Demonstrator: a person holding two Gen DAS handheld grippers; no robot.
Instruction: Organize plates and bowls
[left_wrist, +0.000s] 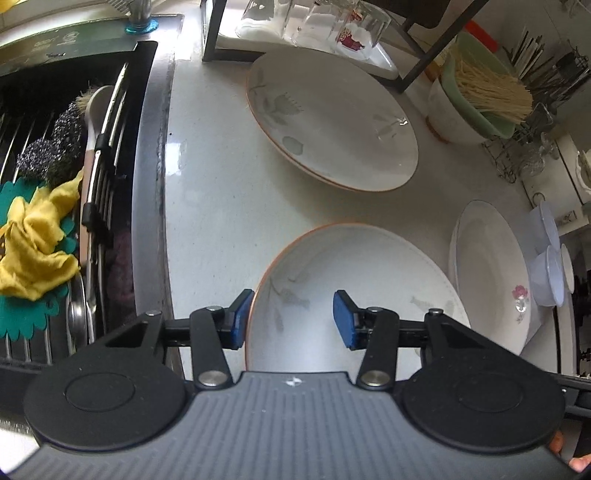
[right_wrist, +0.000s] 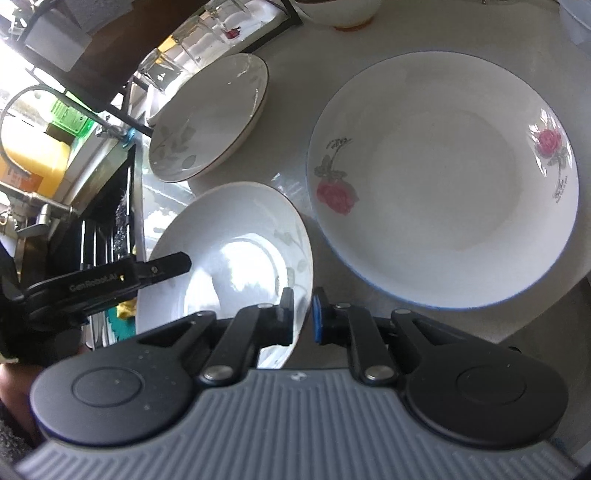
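Plates and bowls were spread on a pale speckled countertop (left_wrist: 221, 206) beside a sink (left_wrist: 147, 184) fitted with a dark rack holding steel scourers (left_wrist: 55, 147) and a yellow cloth (left_wrist: 33, 243). In the left wrist view, the left gripper (left_wrist: 291, 319) was seen with its blue pads apart, straddling the orange-edged rim of the nearest leaf-patterned plate (left_wrist: 351, 273), the left pad outside the rim; whether the pads pressed on it could not be told. A second leaf-patterned plate (left_wrist: 332, 118) lay beyond, a rose-patterned plate (left_wrist: 491, 280) to the right, upturned glasses (left_wrist: 332, 26) on a tray behind.

In the right wrist view, the right gripper (right_wrist: 303, 317) was clamped on the near plate's right rim. "GenRobot.AI" was read on the left gripper's finger (right_wrist: 110, 280). Small writing on the rose plate was illegible.
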